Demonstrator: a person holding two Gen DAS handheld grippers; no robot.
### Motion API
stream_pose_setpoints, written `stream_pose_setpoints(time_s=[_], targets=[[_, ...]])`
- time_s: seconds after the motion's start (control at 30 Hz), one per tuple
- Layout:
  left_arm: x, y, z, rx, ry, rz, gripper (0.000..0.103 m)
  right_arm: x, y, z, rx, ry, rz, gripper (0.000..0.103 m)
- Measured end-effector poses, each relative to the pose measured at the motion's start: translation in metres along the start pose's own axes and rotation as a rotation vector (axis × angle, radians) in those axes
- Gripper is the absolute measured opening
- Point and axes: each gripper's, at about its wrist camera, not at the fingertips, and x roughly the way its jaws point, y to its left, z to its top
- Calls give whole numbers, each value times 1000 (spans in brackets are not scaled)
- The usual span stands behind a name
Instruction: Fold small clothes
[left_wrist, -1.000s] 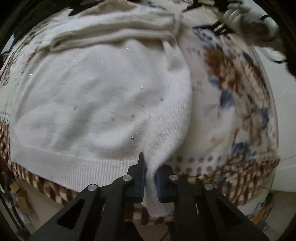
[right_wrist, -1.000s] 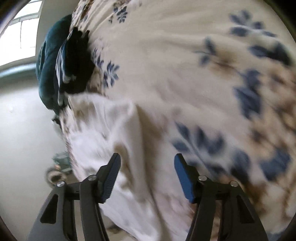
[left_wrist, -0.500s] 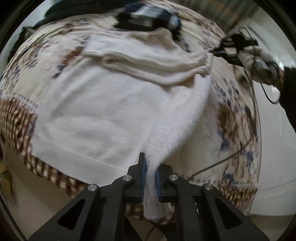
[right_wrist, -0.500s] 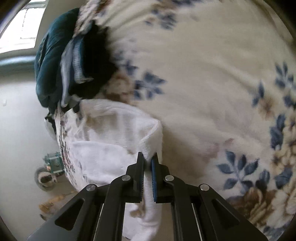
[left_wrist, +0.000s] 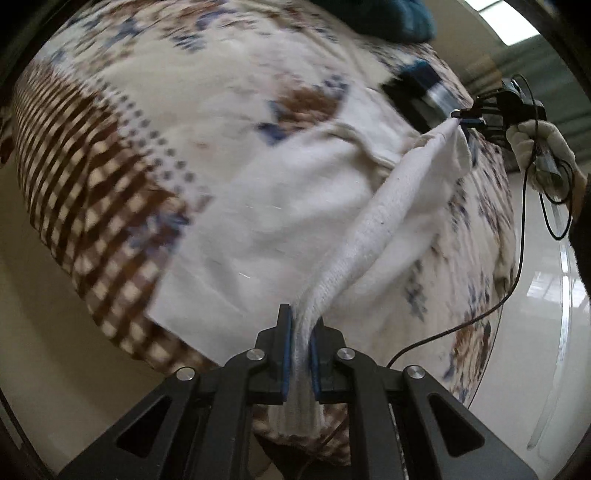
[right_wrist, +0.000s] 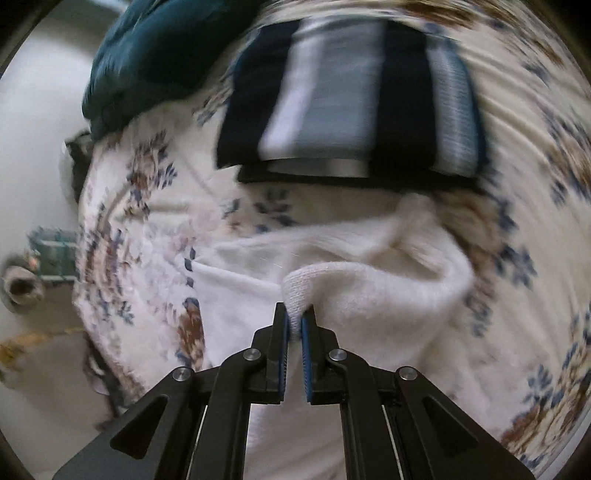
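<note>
The left tongs (left_wrist: 300, 345) are clenched on the ribbed edge of a white knit garment (left_wrist: 280, 206), with a thick fold of the fabric pinched between the blue pads and a short tail hanging below them. From there the lifted edge runs as a taut ridge up and to the right, where the right tongs (left_wrist: 466, 117) pinch its far corner; a gloved hand (left_wrist: 541, 147) holds that tool, and a thin black cable (left_wrist: 517, 266) loops down from it. The rest of the garment lies spread on a floral blanket (left_wrist: 110, 155) with a brown checked border. In the right wrist view the right tongs (right_wrist: 294, 323) are clenched on a bunched corner of the white knit garment (right_wrist: 369, 288). Just beyond it lies a folded dark-and-grey striped piece (right_wrist: 351, 107), and at the far left a dark teal cloth (right_wrist: 155, 55). The views are blurred.
</note>
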Motion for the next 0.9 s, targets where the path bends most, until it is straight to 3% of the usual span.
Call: stream_pose_setpoints(time_s=[0.13, 0.27, 0.43, 0.53, 0.57, 0.6, 0.67, 0.8, 0.9], targets=[[20, 42, 19, -57, 53, -26, 6, 60, 65, 16, -48, 48, -108, 6], [33, 75, 35, -100, 94, -52, 6, 104, 99, 18, -66, 76, -178, 6], [46, 98, 51, -83, 135, -33, 3, 136, 115, 19, -68, 109, -190, 7], [50, 106, 54, -78, 159, -50, 3, 127, 109, 0, -73, 123, -177, 17], [49, 105, 55, -64, 166, -55, 3, 121, 104, -10, -66, 136, -153, 28], [50, 102, 55, -45, 174, -50, 3, 110, 96, -30, -53, 149, -117, 41], [51, 100, 55, -11, 188, -44, 3, 85, 75, -88, -37, 151, -103, 48], [47, 91, 52, 32, 200, -15, 3, 72, 24, -218, 45, 225, -135, 48], [47, 87, 54, 45, 198, 5, 3, 96, -21, -317, 237, 357, -55, 48]])
